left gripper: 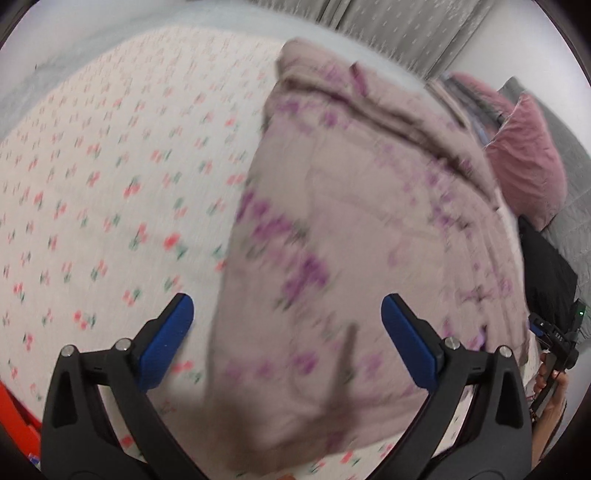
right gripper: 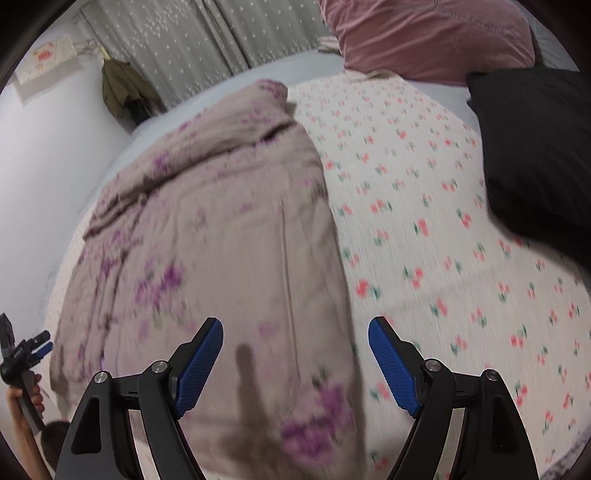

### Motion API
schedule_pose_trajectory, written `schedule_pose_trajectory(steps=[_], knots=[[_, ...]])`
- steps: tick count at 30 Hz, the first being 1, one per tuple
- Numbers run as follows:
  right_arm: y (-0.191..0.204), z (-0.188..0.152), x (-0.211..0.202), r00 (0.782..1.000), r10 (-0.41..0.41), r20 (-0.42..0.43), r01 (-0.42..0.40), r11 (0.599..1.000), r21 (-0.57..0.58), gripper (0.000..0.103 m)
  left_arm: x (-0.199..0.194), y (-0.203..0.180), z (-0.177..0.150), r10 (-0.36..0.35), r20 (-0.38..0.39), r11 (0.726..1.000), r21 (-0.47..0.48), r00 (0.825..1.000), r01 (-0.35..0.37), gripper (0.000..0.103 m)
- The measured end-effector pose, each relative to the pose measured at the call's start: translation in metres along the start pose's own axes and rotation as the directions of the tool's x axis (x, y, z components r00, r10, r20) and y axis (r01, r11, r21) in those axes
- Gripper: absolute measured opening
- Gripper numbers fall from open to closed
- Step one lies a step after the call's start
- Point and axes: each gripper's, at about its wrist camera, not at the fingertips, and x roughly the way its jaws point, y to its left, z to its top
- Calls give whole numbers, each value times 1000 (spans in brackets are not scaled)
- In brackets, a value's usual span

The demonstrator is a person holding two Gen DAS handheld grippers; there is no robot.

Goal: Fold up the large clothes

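A large pale mauve garment with purple flower print (left gripper: 362, 221) lies folded in a long strip on the bed; it also shows in the right wrist view (right gripper: 207, 236). My left gripper (left gripper: 288, 317) is open and empty, hovering over the garment's near end. My right gripper (right gripper: 295, 339) is open and empty above the garment's near right edge. The right gripper shows at the far right of the left wrist view (left gripper: 554, 343), and the left gripper at the far left of the right wrist view (right gripper: 26, 354). Both views are motion-blurred.
The bed has a white sheet with small red cherries (left gripper: 110, 184) (right gripper: 443, 240). A pink pillow (left gripper: 524, 158) (right gripper: 424, 33) and a black cushion (right gripper: 535, 155) (left gripper: 546, 273) lie at the head. Grey curtains (right gripper: 192, 48) and a hanging olive jacket (right gripper: 122, 88) are behind. An orange object (left gripper: 14, 417) sits at the lower left.
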Motion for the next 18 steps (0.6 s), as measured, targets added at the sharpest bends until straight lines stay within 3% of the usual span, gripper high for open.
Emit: schedule_pose_trajectory(steps=[2,5,10,18], knots=[[-3,-9,-1,997,-49,-56,47,999,-26,82,7,10,-5,-8,-73,1000,-19,997,7,101],[-8,-18,-4,992,-80,-99,74,996,-56,82,15,16,-12,-87,-152,996,-38,985,82,101],[-20,-28,4,984,42,-174,-40,999,15,82,18,14,-18,-127,-185,992,-7,974,128,101],[-22,-33,10,974,125,-188,-116,991,58,84,23,-2,-24,-118,-239,987,76,964,140,102]])
